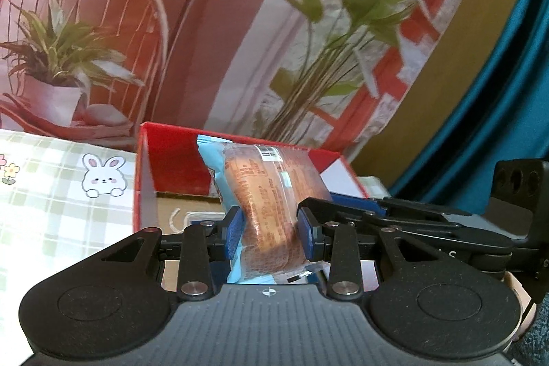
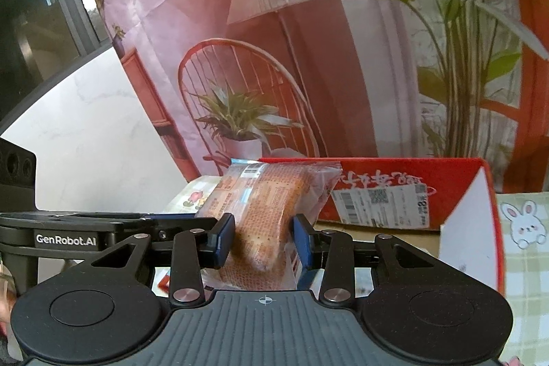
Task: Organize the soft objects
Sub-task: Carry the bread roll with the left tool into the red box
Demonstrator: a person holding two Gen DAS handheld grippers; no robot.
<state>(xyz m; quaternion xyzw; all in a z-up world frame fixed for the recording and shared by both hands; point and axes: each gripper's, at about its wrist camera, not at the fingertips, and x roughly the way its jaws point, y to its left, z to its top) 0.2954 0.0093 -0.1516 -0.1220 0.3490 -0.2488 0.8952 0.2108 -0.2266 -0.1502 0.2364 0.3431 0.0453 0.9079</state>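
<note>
My left gripper (image 1: 271, 233) is shut on a bread packet with blue wrapper edges (image 1: 264, 194), held upright in front of an open red cardboard box (image 1: 164, 160). My right gripper (image 2: 262, 237) is shut on a second clear-wrapped bread packet (image 2: 271, 194), held tilted before the same red box (image 2: 456, 177), which carries a white shipping label (image 2: 381, 203). The other gripper's black body shows at the right in the left wrist view (image 1: 446, 228) and at the left in the right wrist view (image 2: 68, 228).
A green checked tablecloth with a rabbit print (image 1: 61, 194) covers the table; it also shows in the right wrist view (image 2: 525, 246). A printed backdrop with a chair and plants (image 2: 240, 91) stands behind the box. A teal curtain (image 1: 507, 91) hangs at the right.
</note>
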